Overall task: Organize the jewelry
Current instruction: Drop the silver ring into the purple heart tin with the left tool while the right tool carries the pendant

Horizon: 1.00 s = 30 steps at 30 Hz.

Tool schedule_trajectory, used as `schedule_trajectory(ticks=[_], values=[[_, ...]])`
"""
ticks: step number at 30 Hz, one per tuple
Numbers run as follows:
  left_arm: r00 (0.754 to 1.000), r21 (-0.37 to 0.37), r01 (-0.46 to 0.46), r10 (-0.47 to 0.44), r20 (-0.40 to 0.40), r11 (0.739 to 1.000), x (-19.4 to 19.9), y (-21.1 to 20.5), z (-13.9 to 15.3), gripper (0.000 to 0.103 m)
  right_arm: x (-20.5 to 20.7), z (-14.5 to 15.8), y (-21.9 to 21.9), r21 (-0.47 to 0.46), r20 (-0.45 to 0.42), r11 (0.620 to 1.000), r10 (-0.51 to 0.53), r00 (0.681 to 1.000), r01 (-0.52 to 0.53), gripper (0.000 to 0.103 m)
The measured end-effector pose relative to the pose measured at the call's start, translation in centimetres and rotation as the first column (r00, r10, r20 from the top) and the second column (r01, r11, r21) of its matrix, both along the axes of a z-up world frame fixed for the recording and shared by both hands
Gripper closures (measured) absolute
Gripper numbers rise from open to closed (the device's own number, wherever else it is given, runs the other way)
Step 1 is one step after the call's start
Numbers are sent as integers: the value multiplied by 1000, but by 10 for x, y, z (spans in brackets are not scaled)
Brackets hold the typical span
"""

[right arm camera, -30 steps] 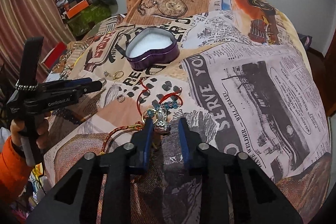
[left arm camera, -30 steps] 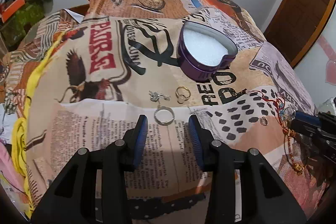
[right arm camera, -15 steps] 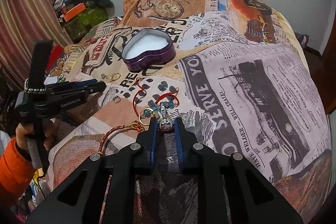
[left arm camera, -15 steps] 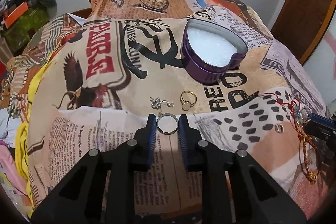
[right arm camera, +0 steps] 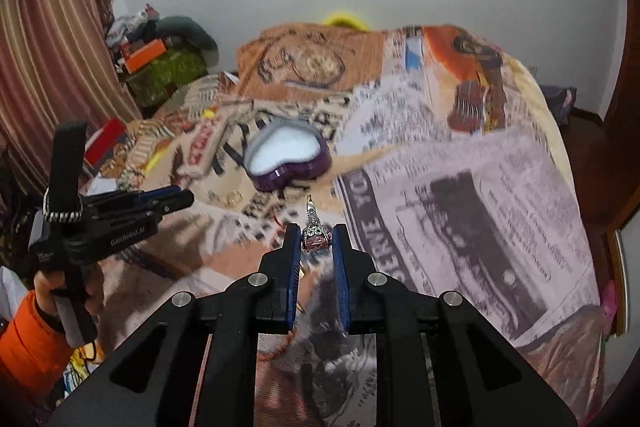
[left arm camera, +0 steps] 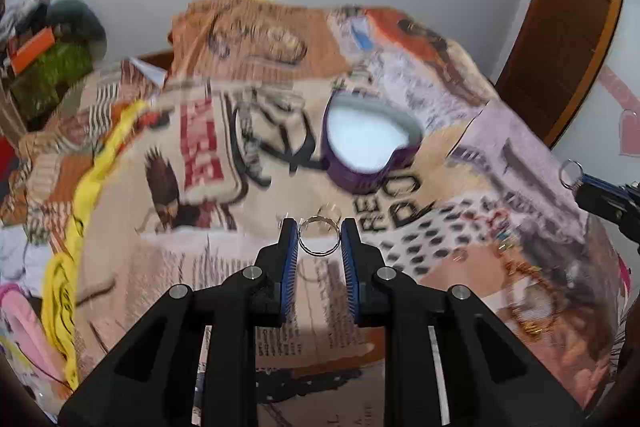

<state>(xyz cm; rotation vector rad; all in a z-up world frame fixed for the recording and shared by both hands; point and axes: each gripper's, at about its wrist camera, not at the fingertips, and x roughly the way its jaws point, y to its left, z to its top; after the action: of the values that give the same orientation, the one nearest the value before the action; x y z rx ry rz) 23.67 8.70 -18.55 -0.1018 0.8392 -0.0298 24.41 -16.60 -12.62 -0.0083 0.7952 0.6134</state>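
Observation:
My left gripper (left arm camera: 319, 239) is shut on a silver ring (left arm camera: 319, 238) and holds it above the printed bedspread (left arm camera: 168, 267). My right gripper (right arm camera: 316, 239) is shut on a silver pendant with a pink stone (right arm camera: 315, 233), lifted off the bed. The purple heart-shaped box (left arm camera: 370, 143) with a white pad lies open ahead, also in the right wrist view (right arm camera: 286, 157). A gold ring (left arm camera: 329, 211) lies on the cloth just beyond the left fingertips. The red cord bracelet (left arm camera: 520, 267) lies at the right, blurred.
Cluttered shelves and a green bag (right arm camera: 168, 71) stand at the far left by a curtain. A brown door (left arm camera: 560, 27) is at the right. The left gripper, held by a hand in an orange sleeve, shows in the right wrist view (right arm camera: 120, 223).
The left gripper closed on the silver ring and lifted it. The right gripper closed on the pendant and raised it off the bed. Both views tilted upward.

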Motion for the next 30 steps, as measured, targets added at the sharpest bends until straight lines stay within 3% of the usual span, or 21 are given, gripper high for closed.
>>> schedule_trajectory(ticks=[9,14,22,30], values=[[991,10,18,-19,130,1000,4,-9,52,82,5,41,21,37,131,999,17,991,-22,89],[985,13,24,-26,172,1000,12,-12,69,82,19,49,29,61,150,998,19,989,-29,89],[989,-13,29,-27,148,999,43,-11,60,82,50,47,47,55,151,998,28,988,-37,89],[995,2,58,-58,77,998,78,-15,30,82,88,23,69,29,59,997,71,996,-73,89]])
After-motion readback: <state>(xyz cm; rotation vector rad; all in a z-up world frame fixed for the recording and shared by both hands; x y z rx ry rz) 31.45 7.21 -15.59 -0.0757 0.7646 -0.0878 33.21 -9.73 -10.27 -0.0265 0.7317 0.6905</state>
